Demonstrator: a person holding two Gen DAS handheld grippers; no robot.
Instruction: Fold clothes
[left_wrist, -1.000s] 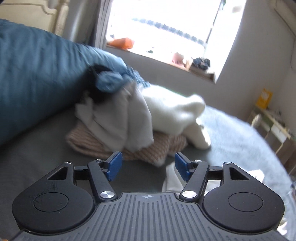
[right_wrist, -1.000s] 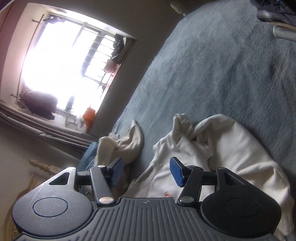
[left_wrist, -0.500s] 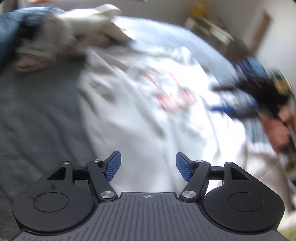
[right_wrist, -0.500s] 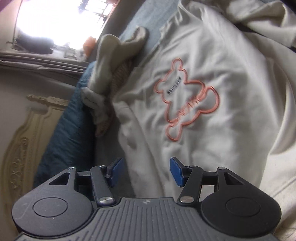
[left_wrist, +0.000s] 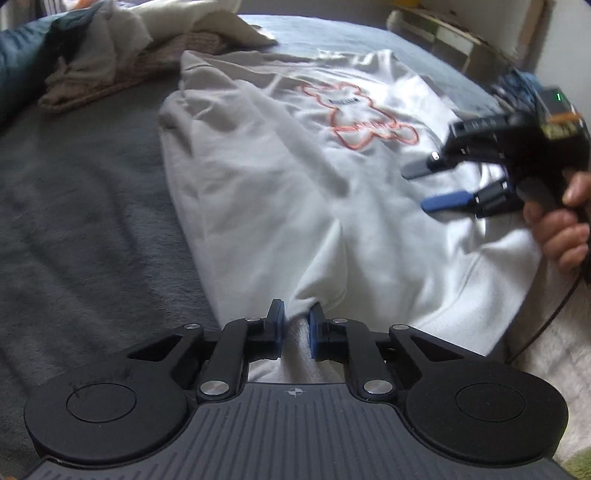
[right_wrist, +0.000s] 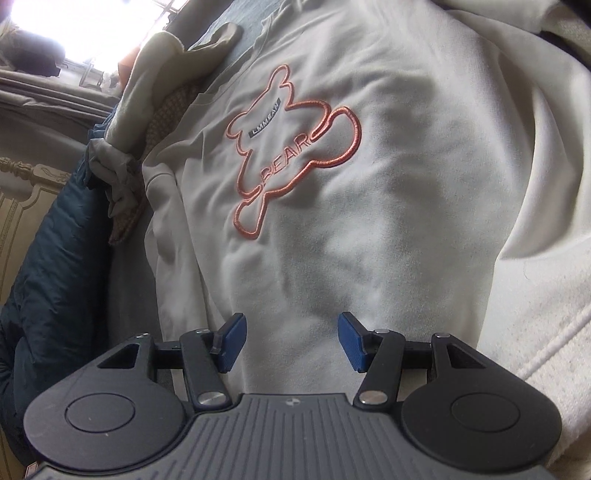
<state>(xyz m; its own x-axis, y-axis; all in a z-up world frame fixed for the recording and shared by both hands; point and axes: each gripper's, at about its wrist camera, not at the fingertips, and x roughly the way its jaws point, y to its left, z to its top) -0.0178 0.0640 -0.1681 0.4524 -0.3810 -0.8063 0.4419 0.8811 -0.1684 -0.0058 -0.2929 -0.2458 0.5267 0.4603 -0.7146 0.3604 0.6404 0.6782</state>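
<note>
Your left tongs (left_wrist: 295, 325) are clenched on a bunched fold at the near edge of the white fleece sweatshirt (left_wrist: 295, 192), where half a second ago they stood released above it. The sweatshirt lies face up on the grey bed (left_wrist: 81, 206), soft and wrinkled, its long axis running away from you toward the heap of clothes (left_wrist: 122, 55), the orange embroidered bear outline (right_wrist: 291, 147) uppermost. Your right tongs (right_wrist: 291, 336) hover released over its front.

- We see soft daylight; the window (right_wrist: 55, 29) glares white.
- The right gripper (left_wrist: 439, 186) looks blurry in the left view.
- Edges bend round and dark.
- The sweatshirt (right_wrist: 388, 184) folds show soft shadows.
</note>
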